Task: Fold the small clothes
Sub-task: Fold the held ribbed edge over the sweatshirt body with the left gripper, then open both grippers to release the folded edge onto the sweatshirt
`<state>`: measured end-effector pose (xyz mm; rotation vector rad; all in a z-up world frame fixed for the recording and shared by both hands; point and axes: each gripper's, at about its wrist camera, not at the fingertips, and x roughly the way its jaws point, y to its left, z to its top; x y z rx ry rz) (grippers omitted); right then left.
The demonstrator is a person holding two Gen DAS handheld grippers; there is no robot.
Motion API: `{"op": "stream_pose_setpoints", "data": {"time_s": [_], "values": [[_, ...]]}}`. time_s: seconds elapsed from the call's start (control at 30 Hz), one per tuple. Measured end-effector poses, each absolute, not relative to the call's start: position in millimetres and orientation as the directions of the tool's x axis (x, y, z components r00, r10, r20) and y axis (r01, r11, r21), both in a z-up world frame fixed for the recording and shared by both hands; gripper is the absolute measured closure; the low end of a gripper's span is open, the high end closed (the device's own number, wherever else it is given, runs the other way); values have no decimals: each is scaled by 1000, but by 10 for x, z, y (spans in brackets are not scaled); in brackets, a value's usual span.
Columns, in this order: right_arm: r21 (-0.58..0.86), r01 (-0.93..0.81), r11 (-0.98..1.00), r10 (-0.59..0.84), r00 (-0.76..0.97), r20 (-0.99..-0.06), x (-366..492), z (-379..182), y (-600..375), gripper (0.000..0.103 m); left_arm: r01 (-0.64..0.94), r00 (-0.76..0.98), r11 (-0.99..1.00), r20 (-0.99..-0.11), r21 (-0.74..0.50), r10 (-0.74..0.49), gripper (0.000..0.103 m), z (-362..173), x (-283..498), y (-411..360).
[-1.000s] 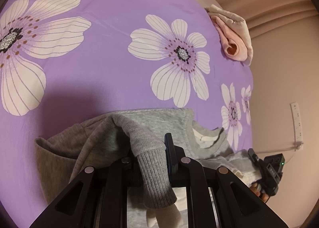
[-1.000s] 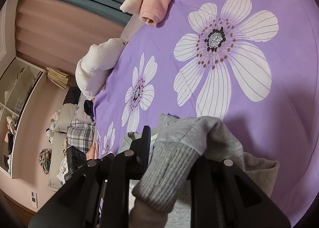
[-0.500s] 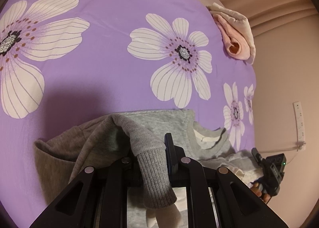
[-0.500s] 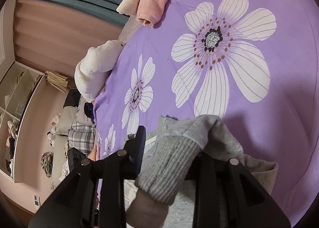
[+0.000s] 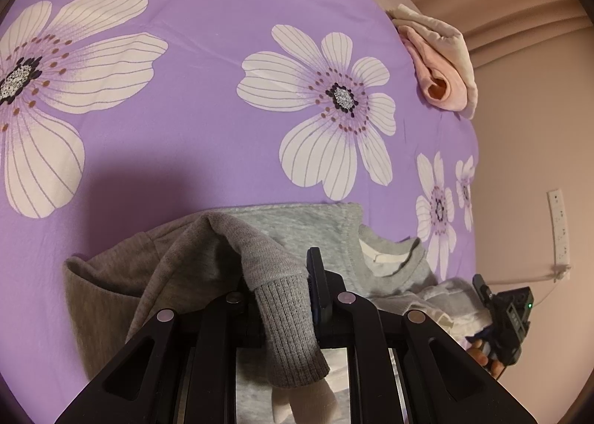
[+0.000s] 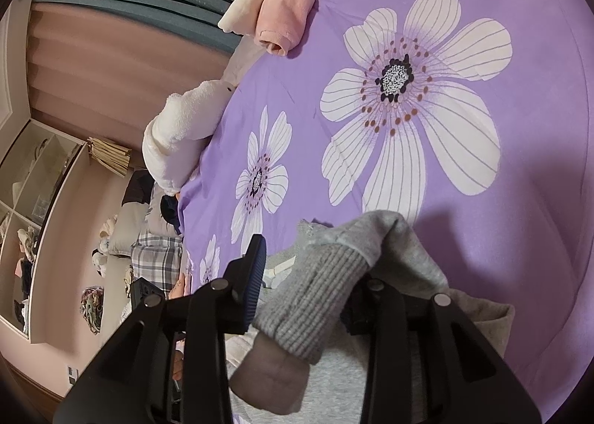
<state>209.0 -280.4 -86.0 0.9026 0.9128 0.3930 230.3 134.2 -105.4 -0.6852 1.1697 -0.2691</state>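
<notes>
A small grey sweatshirt [image 5: 297,223] lies on the purple flowered bedsheet [image 5: 208,15], collar to the right. My left gripper [image 5: 282,286] is shut on one ribbed sleeve cuff [image 5: 289,331], which hangs down between the fingers. My right gripper [image 6: 308,275] has its jaws opening. The other ribbed cuff [image 6: 315,297] still lies between them, draped against the right finger. The blue-padded left finger [image 6: 256,275] stands apart from it. A light inner sleeve end [image 6: 271,375] sticks out below that cuff. The right gripper also shows small at the left wrist view's lower right [image 5: 501,312].
Folded pink and cream clothes [image 5: 441,67] sit at the bed's far edge by the curtain. A white fluffy pillow [image 6: 178,134] lies at another edge. Off the bed are a plaid cloth [image 6: 156,260], shelves [image 6: 29,201] and a wall power strip [image 5: 558,227].
The right gripper's jaws have spread, and its blue-padded finger has come off the cuff. The left gripper holds its cuff as before, unmoved.
</notes>
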Motion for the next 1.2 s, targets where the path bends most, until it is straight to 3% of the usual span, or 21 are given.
{"op": "stream_pose_setpoints", "data": {"time_s": [0.17,0.33,1.1,1.2], "values": [[819,74,569,642,582,-498,2094,-847,-2829,63,-160,388,762,-750,-628,-536,90,-1052,2302,1349],[828,90,554,639,592,-492,2092,-848,-2871,60,-179,401,754,-747,-632,-530,74,-1051,2300,1392],[847,136,514,635,603,-483,2137,-900,-2931,50,-195,402,773,-769,-603,-498,73,-1021,2327,1396],[846,141,514,632,605,-485,2143,-893,-2935,48,-203,403,774,-771,-600,-493,69,-1022,2334,1396]]}}
